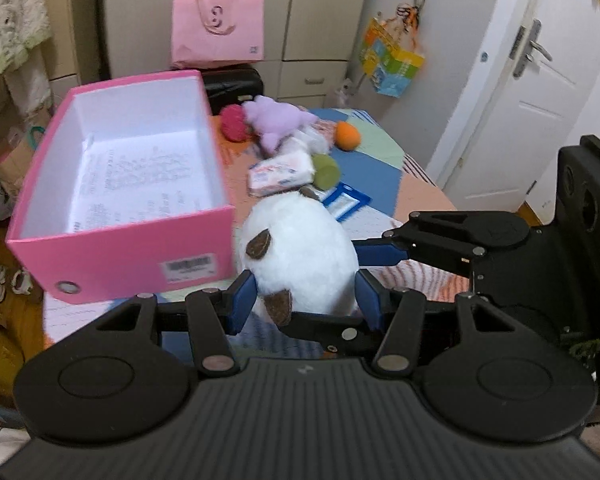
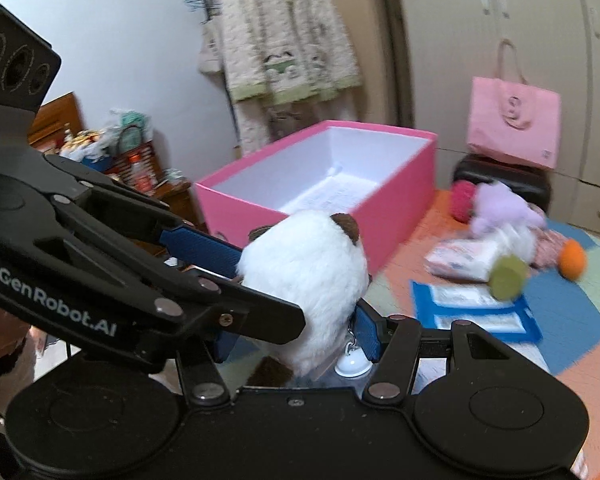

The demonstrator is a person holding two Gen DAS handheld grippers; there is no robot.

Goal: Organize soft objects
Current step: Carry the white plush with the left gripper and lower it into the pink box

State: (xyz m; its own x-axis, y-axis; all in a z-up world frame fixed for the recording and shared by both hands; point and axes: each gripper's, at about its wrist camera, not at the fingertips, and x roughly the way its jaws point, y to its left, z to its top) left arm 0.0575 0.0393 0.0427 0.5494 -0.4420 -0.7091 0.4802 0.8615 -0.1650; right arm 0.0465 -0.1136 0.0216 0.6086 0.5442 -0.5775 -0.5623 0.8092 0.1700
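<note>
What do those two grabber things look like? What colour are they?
The left gripper and the right gripper are matte black plastic with silver rivets and round discs on ridged bodies. Their fingers wear blue textured pads. One has white "GenRobot.AI" lettering.

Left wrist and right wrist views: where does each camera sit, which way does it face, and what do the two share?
Left wrist: on the left gripper, facing the white plush between its fingers, pink box beyond; the right gripper enters from the right.
Right wrist: on the right gripper, facing the white plush; the left gripper crosses from the left.
Shared: plush, pink box, orange ball.
</note>
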